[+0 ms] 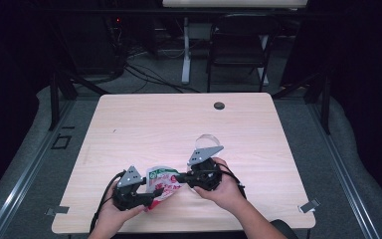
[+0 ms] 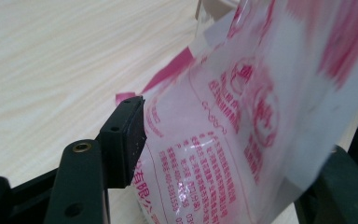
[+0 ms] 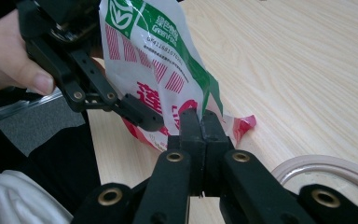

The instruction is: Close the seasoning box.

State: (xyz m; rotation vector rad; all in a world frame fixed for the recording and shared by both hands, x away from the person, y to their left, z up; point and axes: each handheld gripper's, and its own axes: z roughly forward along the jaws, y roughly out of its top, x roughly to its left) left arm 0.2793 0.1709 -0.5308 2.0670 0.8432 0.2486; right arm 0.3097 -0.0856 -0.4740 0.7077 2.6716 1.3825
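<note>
1. The red-and-white bag (image 1: pixel 162 185) sat at the lower centre of the high view, near the table (image 1: pixel 144 119) edge, between both grippers.
2. The right gripper (image 3: pixel 200 122) was clamped tight on the bag's edge, jaws pressed together on the plastic.
3. The left gripper (image 2: pixel 242 154) stood with jaws apart, the bag between them, one pad (image 2: pixel 129 140) just beside the film.
4. A clear round lid (image 1: pixel 207 141) lay just above the right hand (image 1: pixel 227 189).
</note>
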